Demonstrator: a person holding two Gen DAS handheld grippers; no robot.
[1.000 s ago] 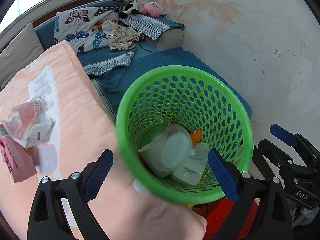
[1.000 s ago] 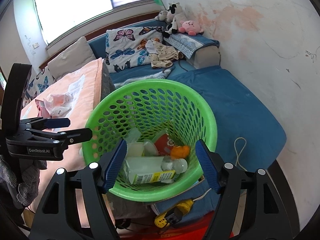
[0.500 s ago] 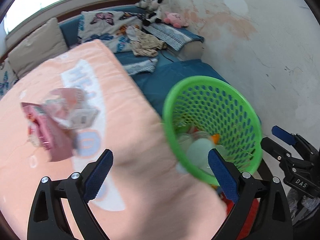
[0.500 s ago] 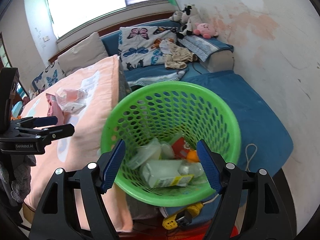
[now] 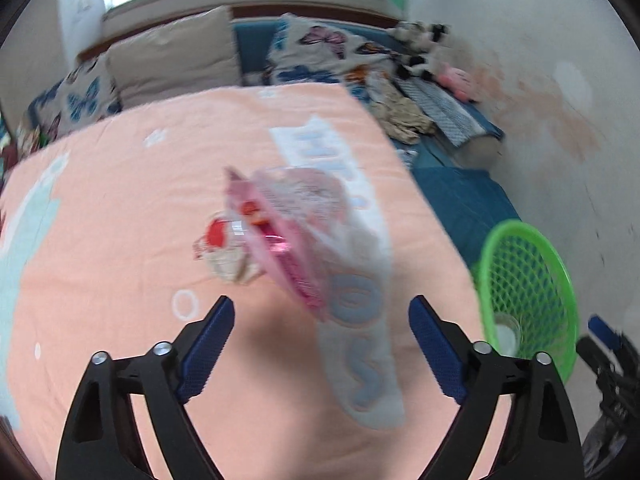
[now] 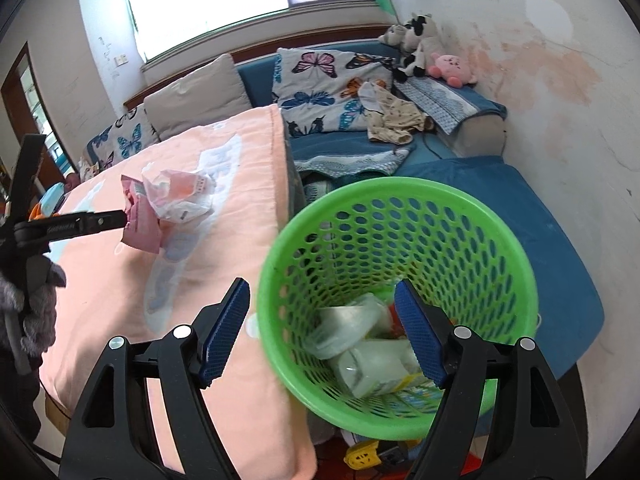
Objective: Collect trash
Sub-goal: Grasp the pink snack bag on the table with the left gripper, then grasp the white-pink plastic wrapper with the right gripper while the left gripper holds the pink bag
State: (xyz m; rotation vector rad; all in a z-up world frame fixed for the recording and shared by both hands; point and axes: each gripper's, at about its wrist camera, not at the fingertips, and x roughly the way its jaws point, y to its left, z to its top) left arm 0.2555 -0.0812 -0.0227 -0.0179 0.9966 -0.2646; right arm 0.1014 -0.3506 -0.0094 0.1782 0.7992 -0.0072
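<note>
A green perforated basket (image 6: 400, 208) stands by the bed and holds a plastic bottle (image 6: 372, 368), cups and wrappers. It also shows at the right of the left wrist view (image 5: 524, 248). Crumpled pink and clear wrappers (image 5: 292, 224) lie on the peach blanket (image 5: 120, 220), with a small red-and-white wrapper (image 5: 224, 248) beside them. My left gripper (image 5: 322, 344) is open and empty, just short of the wrappers. My right gripper (image 6: 322, 328) is open and empty, over the basket's near rim. The wrappers (image 6: 168, 200) and the left gripper's arm (image 6: 68, 226) show in the right wrist view.
Pillows (image 6: 320, 84), clothes (image 6: 392, 120) and plush toys (image 6: 424, 48) lie on the blue mattress (image 6: 560, 240) along the stained wall. A yellow plug (image 6: 362, 454) sits on the floor under the basket. The bed edge runs beside the basket.
My left gripper has swung left from over the basket to over the blanket, now facing the pink wrappers. My right gripper has shifted slightly left, still over the basket.
</note>
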